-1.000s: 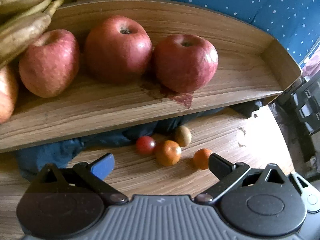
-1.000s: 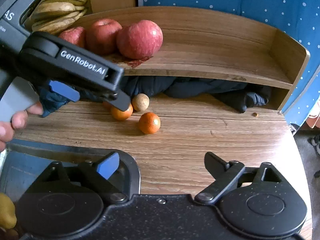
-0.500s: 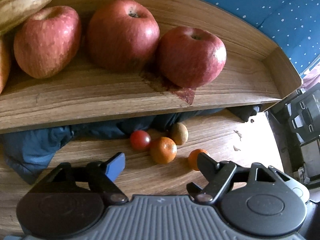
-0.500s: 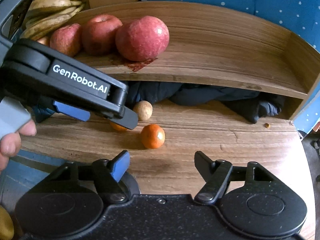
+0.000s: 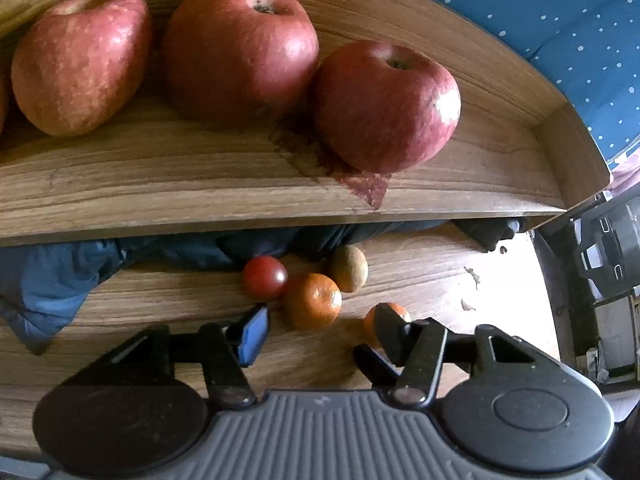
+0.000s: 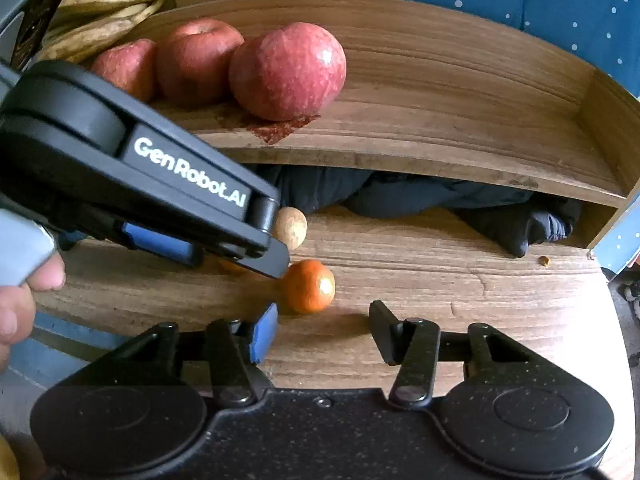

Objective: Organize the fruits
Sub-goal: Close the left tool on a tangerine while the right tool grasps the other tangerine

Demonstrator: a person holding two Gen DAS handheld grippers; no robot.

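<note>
**Inspector:** Why is the fruit laid out as it is?

**Assistant:** By kind, it appears. Three large red apples (image 5: 240, 40) sit side by side on the raised curved wooden shelf (image 5: 160, 192), with a bunch of pale yellow bananas (image 6: 104, 4) at its far left end. The small fruit is unsorted on the wood-grain tabletop (image 6: 440, 280) below: a small red tomato (image 5: 265, 278), a round orange mandarin (image 5: 314, 300), a dull brown round fruit (image 5: 348, 268) and a second orange mandarin (image 6: 310, 286), all close together by the dark blue cloth (image 5: 52, 284) stuffed under the shelf.

**Inspector:** The tongs?

**Assistant:** Both are closing with nothing yet gripped. The left gripper (image 5: 320, 328) is about half open, with the first mandarin just ahead of its gap. The right gripper (image 6: 324, 326) is narrower; the second mandarin lies just beyond its blue-padded finger, untouched.

**Inspector:** Pose?

**Assistant:** Both point steeply down at the tabletop. In the right wrist view the left tool crosses from the left, a hand (image 6: 24, 296) on its grip, its tip just beside the second mandarin. I judge a crowding risk there.
</note>
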